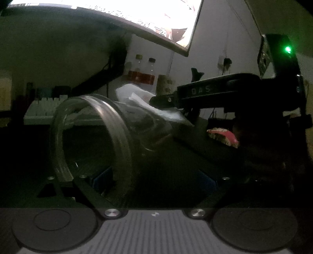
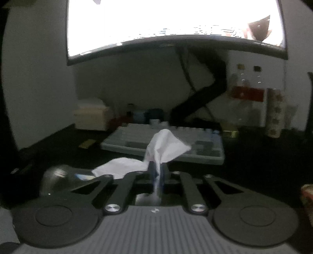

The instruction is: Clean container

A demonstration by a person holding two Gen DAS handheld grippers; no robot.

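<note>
Left wrist view: the left hand-held gripper is holding a clear glass container on its side, with the open rim facing left of the camera. The blue-padded fingers are standing apart and bracketing the body of the container, the left pad pressing against the glass just behind the rim; the right pad is sitting in shadow, so contact there cannot be confirmed. Ahead and to the right, the right hand-held gripper is reaching in, carrying a white tissue that is lying across the far end of the container. Beyond it a keyboard is resting on the dark bench, under a lit monitor. Two capped bottles are standing at the back.

Right wrist view: the right hand-held gripper is closed, its jaws pinching the white tissue, which is fanning upward ahead of the fingertips and trailing to the left. The container is showing low on the left, just beside the left linkage, touched by the trailing tissue. The keyboard is lying straight ahead, the monitor glowing above it.
</note>
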